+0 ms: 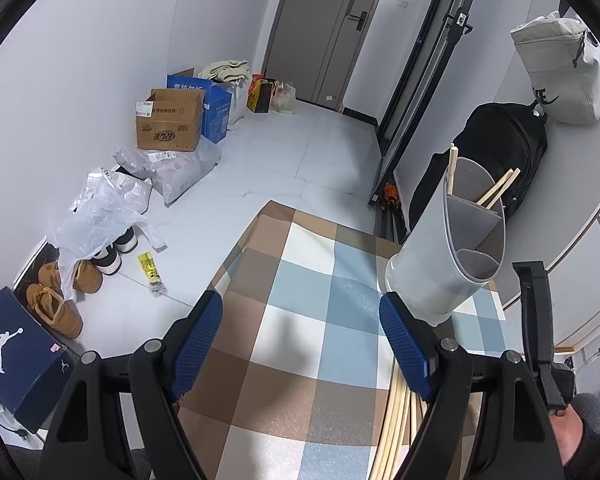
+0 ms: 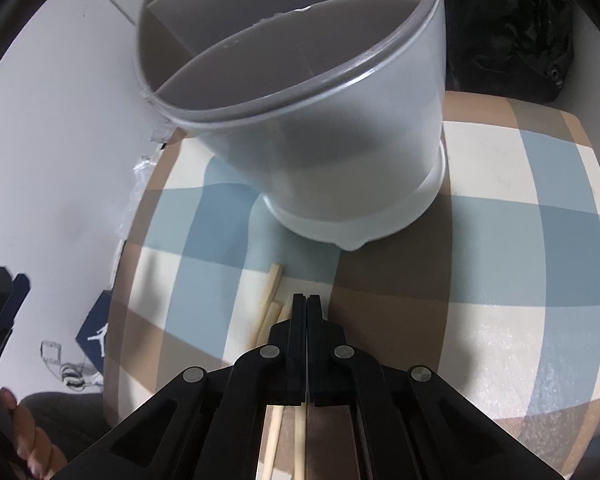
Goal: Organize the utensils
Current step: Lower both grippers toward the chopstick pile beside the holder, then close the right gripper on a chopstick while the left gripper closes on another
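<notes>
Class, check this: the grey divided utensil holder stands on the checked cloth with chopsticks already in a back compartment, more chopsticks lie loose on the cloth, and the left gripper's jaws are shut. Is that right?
Not quite. The left gripper is open, its blue pads wide apart, as the left wrist view shows. The rest holds: utensil holder on the checked cloth, chopsticks in a back compartment, loose chopsticks on the cloth.

Wide open checkered tabletop (image 1: 300, 320) on the left; utensil holder (image 1: 448, 248) blocking the far right corner, loose chopsticks (image 2: 270, 292) just before it.
</notes>
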Motion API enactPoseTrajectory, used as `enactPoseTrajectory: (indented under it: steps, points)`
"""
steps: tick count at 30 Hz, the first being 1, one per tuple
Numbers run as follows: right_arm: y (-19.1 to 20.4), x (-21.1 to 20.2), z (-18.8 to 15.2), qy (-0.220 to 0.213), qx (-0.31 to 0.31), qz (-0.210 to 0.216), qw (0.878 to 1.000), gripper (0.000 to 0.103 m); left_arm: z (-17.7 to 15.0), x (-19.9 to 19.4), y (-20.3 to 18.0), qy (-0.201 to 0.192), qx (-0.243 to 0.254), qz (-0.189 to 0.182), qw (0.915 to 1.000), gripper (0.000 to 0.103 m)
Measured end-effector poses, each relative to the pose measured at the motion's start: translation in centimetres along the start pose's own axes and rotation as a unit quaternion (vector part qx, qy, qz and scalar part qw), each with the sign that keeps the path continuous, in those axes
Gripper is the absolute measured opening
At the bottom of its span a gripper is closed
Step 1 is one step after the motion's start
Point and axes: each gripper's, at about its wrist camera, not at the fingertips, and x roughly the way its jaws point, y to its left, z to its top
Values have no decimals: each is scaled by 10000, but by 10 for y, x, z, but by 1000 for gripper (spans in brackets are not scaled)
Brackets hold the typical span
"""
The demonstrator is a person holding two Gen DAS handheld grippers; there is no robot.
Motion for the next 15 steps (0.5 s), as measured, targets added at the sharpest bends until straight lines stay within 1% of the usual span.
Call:
enactPoseTrajectory:
  steps: [3,5,6,10,12,15]
  points:
    - [7,1,-7,85,-386,-121,9991,3,-1,0,-1,24,-8,-19,10000,77]
    - [15,3,-11,109,-644,-305,9974,3,-1,0,-1,16,6,-27,10000,77]
    - [18,4,-12,103,-770,-378,9963,7,-1,1,-1,14,14,-25,10000,77]
    - [30,8,-10,46,-1122,-702,9912,8,-1,1,-1,23,54,-6,10000,77]
    - [31,8,-8,17,-1237,-760,9894,10,-2,1,-1,17,76,39,10000,77]
    - [34,9,-8,-12,-1402,-922,9858,10,-2,1,0,18,85,82,9999,77]
